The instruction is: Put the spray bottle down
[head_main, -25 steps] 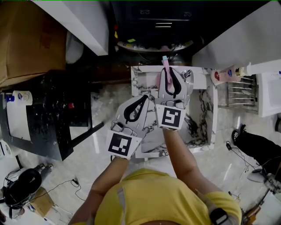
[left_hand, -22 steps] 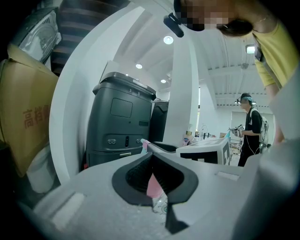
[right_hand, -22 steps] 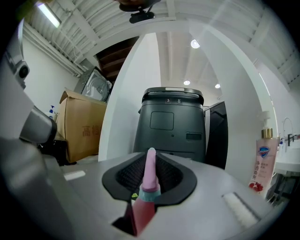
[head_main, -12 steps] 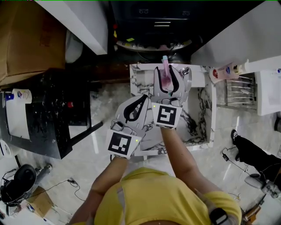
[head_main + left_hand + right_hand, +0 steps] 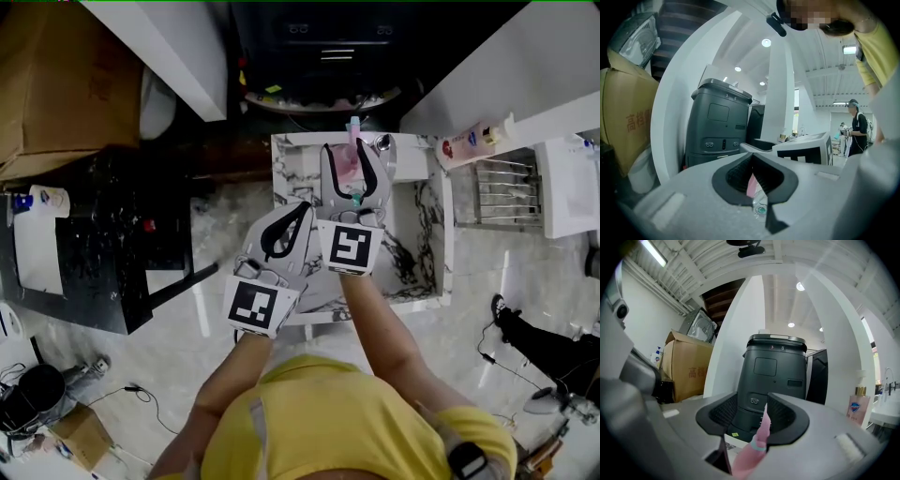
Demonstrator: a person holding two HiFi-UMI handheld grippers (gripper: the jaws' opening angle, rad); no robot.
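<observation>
A pink spray bottle (image 5: 352, 161) with a teal collar stands at the far edge of the marble table (image 5: 417, 244). My right gripper (image 5: 354, 150) is around it, and its jaws are opening. In the right gripper view the bottle (image 5: 759, 439) rises between the parted pads of the right gripper (image 5: 752, 404), close to the right one, with a gap showing on its left side. My left gripper (image 5: 305, 208) hangs just left of the right one, its tips together and nothing in them. In the left gripper view, the bottle (image 5: 752, 186) shows below the closed tips of the left gripper (image 5: 751, 157).
A dark grey machine (image 5: 776, 376) stands right behind the table. A cardboard box (image 5: 56, 84) sits far left above a black table (image 5: 94, 244). A soap bottle (image 5: 464, 141) and a wire rack (image 5: 506, 192) are on the right. A person (image 5: 857, 129) stands in the background.
The right gripper's jaws have spread wider and come off the pink bottle, which stays standing on the table. Both grippers have drifted slightly; the left stays shut.
</observation>
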